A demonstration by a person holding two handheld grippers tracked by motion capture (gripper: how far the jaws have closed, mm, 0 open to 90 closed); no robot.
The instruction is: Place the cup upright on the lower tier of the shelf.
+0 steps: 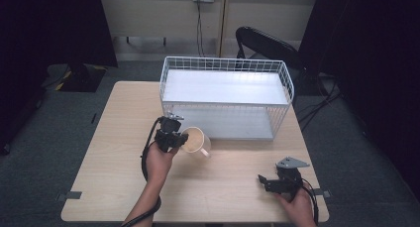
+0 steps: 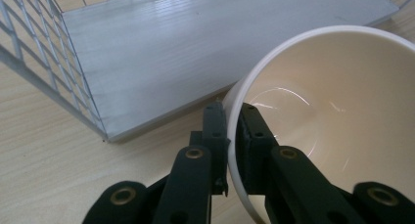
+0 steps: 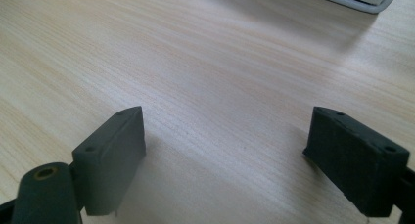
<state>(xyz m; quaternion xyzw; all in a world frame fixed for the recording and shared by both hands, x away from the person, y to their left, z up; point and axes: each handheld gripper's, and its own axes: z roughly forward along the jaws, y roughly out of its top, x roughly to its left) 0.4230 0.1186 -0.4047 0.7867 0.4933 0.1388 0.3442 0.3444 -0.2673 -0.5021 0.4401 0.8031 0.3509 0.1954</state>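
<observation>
A cream mug stands on the wooden table just in front of a white wire rack. Its handle points toward the front right. My left gripper is shut on the mug's left rim. In the left gripper view one jaw is inside the mug and one outside, and the left gripper pinches the wall. The mug is empty. Near the table's front right corner my right gripper is held open; its wide-apart jaws frame bare wood in the right gripper view.
The rack has a flat white floor plate and an open front facing the mug. A black folding chair stands behind the table. Cables trail from both grippers. Bare tabletop lies to the left and between the two hands.
</observation>
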